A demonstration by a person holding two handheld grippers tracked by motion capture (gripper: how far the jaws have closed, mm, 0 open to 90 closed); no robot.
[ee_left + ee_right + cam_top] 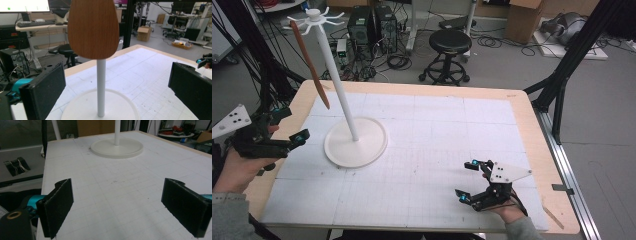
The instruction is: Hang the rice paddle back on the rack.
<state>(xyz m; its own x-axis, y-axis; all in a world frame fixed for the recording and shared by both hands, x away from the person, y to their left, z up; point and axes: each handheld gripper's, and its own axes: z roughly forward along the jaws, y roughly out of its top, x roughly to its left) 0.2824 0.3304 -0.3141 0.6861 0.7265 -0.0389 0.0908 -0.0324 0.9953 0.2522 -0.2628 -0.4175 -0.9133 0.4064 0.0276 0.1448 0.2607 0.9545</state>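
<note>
Hanging from one hook of the white stand (343, 95) on the tabletop (437, 150), the wooden spatula (310, 65) dangles loosely beside the pole, well clear of both tools. I judge a hasty reach could knock it swinging off its hook, or tip the slim stand, since its base (356, 142) merely rests there. Counted: one stand, one spatula, two tools. The left tool (294, 141) faces the blade with jaws spread; the right tool (468, 181) rests near the front edge, also spread, holding nothing.

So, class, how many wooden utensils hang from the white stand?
1: a brown wooden spatula hangs from a hook at the top of the white pole stand, on its left side.
</note>
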